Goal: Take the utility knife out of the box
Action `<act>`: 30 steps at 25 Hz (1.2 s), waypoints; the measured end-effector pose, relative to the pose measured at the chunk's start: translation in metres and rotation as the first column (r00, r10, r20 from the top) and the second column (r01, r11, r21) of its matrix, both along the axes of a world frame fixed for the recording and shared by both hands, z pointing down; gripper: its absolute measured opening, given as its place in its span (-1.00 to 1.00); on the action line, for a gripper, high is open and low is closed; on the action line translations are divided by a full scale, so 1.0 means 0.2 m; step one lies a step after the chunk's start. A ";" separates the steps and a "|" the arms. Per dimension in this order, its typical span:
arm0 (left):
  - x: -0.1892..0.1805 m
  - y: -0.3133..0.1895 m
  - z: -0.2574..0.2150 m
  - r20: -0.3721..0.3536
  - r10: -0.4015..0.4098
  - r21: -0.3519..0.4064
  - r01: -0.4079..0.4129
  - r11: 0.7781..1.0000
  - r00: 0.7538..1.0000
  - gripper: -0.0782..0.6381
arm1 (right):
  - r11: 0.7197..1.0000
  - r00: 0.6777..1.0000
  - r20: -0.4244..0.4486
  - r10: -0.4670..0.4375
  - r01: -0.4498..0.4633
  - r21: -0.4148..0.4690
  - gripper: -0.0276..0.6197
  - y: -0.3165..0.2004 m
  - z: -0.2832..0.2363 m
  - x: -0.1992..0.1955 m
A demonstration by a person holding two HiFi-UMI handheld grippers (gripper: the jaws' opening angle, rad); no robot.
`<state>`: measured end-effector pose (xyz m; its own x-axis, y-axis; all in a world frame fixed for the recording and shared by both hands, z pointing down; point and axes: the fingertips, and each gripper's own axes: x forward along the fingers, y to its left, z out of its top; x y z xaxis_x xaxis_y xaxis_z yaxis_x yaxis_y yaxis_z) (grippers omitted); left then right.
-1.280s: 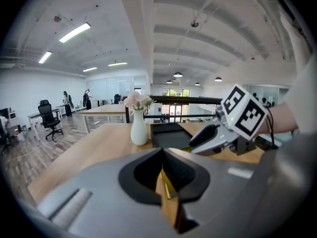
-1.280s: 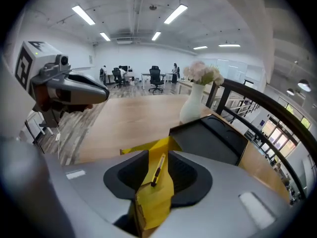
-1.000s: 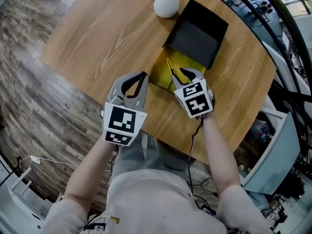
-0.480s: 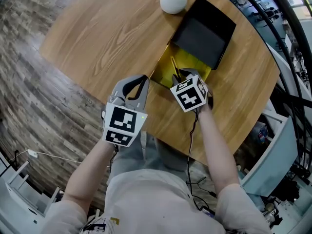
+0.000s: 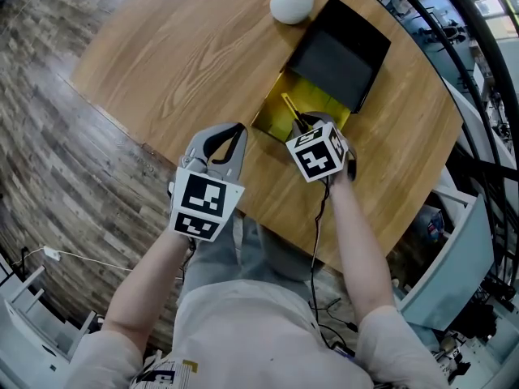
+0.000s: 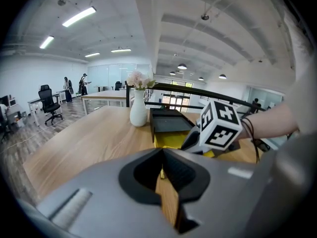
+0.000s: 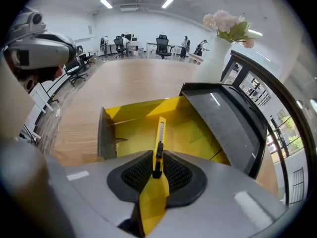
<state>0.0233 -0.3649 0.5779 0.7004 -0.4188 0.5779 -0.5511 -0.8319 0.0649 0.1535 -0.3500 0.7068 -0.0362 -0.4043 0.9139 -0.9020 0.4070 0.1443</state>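
Right claw (image 5: 302,122): its jaws have just been closing and now stand narrowed to about the knife's thickness, pads pressed on either side of the utility knife (image 7: 159,138); it points steeply down into the open end of the box.
Utility knife: yellow with a black slider, standing on edge. Its near end is between the right claw's pads and the rest reaches forward over the box's yellow floor. It is not out of the box yet.
Left claw (image 5: 233,130): jaws a narrow slit apart, with only wood grain showing through the gap and nothing between them. It hangs over the counter (image 5: 178,55), just beside the box's near left corner and apart from it.
Box (image 5: 272,120): yellow inside, its near half uncovered; a black cover (image 5: 340,51) lies over the far half.
Vase (image 5: 292,0): white, holding pale flowers (image 7: 225,21), on the counter just beyond the box's far corner.
Counts: two claws, one utility knife, one box, one vase.
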 end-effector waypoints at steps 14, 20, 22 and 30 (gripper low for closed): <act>-0.07 0.08 -0.62 -0.063 0.012 0.226 0.003 0.974 0.998 -0.78 | 0.955 0.994 -0.106 -0.017 0.047 0.293 -0.71 0.13 -0.86 -0.02; -0.08 0.19 -0.97 -0.118 0.035 0.326 0.005 0.945 0.992 -0.78 | 0.894 0.999 -0.042 0.005 0.015 0.449 -0.71 0.27 -1.31 -0.09; -0.09 0.24 -1.08 -0.125 0.051 0.375 -0.001 0.927 0.991 -0.78 | 0.860 1.000 -0.012 0.022 -0.013 0.510 -0.71 0.32 -1.46 -0.11; -0.08 0.38 -1.48 -0.154 0.090 0.504 0.000 0.864 0.984 -0.78 | 0.708 0.987 0.157 0.040 -0.139 0.693 -0.71 0.52 -2.00 -0.16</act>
<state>0.0066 -0.2889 0.2815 0.7924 -0.5852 0.1723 -0.5305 -0.8005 -0.2789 0.1219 -0.2466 0.3070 -0.0560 -0.9322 0.3576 -0.9587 0.1503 0.2416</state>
